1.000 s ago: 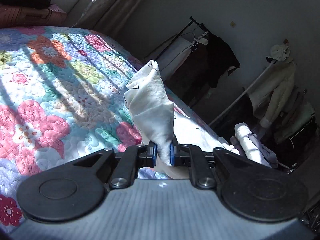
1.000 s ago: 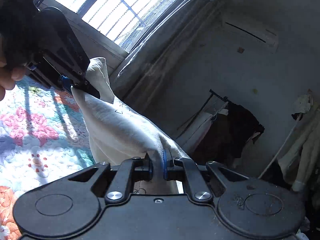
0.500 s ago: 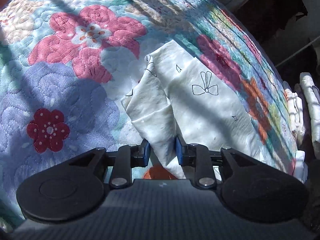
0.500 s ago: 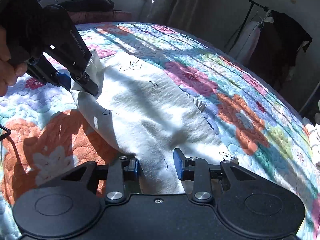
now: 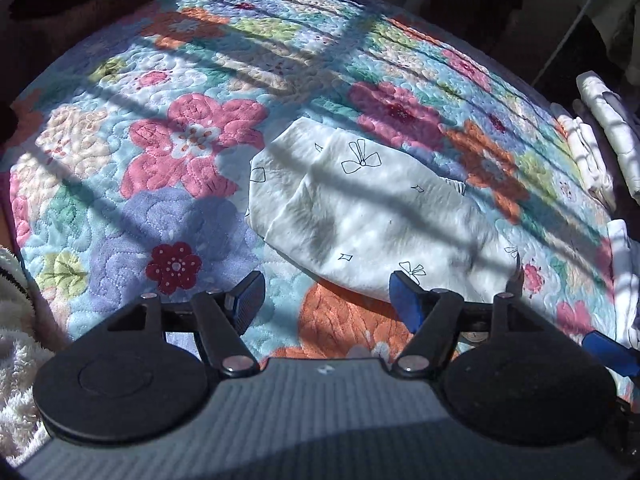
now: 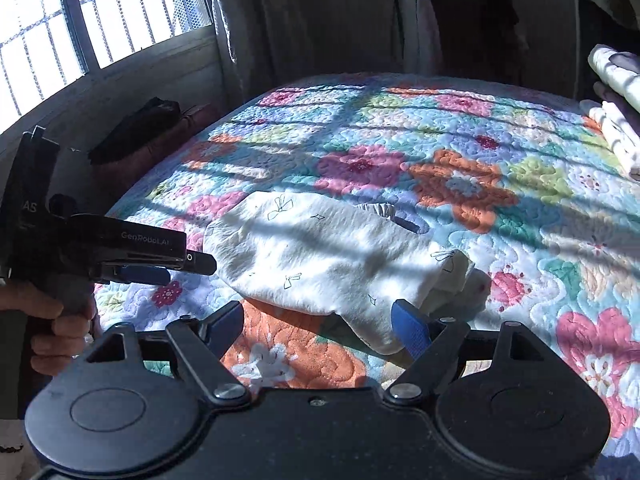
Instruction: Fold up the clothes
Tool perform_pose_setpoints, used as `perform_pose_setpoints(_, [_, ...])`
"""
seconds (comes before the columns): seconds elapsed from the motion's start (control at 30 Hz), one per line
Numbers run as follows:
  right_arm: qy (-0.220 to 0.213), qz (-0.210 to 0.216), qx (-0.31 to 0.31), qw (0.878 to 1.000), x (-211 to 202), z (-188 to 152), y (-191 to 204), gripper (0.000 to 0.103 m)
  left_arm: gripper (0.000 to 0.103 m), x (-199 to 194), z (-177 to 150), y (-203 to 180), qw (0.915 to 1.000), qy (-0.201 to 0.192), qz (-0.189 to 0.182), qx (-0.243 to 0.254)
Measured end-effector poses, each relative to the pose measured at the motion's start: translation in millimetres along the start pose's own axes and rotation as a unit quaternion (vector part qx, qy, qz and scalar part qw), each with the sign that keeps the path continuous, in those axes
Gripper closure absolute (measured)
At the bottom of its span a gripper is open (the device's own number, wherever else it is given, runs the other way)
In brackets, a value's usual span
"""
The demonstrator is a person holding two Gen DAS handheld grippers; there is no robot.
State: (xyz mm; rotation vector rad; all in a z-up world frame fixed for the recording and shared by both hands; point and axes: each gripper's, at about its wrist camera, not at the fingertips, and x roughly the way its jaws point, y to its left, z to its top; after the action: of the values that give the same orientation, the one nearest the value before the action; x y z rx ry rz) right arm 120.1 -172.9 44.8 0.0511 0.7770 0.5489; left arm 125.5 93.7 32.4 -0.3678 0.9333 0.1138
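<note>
Left wrist view: the left gripper (image 5: 326, 296) has just been opening, and its jaws now stand spread with only quilt between them. The white garment (image 5: 372, 216), printed with small bows, lies loosely folded on the floral quilt (image 5: 192, 144), just beyond the gripper's right finger and free of both pads. Past the garment, at the quilt's far right edge, sit stacked white folded clothes (image 5: 588, 152).

Right wrist view: the right gripper (image 6: 324, 328) has also just been opening; its jaws are wide apart. The garment (image 6: 320, 256) lies on the quilt (image 6: 500, 216), its near corner drooping against the blue pad of the right finger (image 6: 412, 330), not pinched. Left of the garment, a hand (image 6: 52, 320) holds the left gripper (image 6: 168, 266) level, its tips short of the cloth's edge. A barred window (image 6: 100, 12) lights the far left corner beyond the garment.
</note>
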Motion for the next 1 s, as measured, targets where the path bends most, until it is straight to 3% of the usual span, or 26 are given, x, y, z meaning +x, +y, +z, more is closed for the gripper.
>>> perform_pose_setpoints(0.17, [-0.002,0.005,0.028,1.0,-31.5,9.2,4.9,0.017,0.028,-27.5,-3.3,-17.0,0.9978,-0.029,0.003,0.059])
perform_pose_setpoints(0.37, [0.029,-0.045,0.031,0.998,-54.1,11.2,9.6,0.017,0.027,-52.7,-11.8,-28.9,0.9925,-0.048,-0.005,0.113])
perform_pose_setpoints(0.47, [0.051,-0.062,0.04,0.996,-61.0,12.2,10.3,0.017,0.027,-57.8,-18.6,-30.8,0.9912,-0.043,-0.008,0.125])
perform_pose_setpoints(0.7, [0.071,-0.046,0.037,0.996,-76.4,12.2,16.4,0.017,0.019,-52.1,-33.3,-34.2,0.988,-0.012,-0.017,0.153])
perform_pose_setpoints(0.87, [0.075,-0.073,0.048,0.993,-55.9,3.8,14.1,0.016,0.018,-38.7,-37.8,-32.8,0.9893,0.007,-0.035,0.142])
perform_pose_setpoints(1.0, [0.079,-0.071,0.03,0.994,-40.3,-1.8,21.2,0.017,0.011,-29.7,-42.1,-36.1,0.988,0.01,-0.016,0.153])
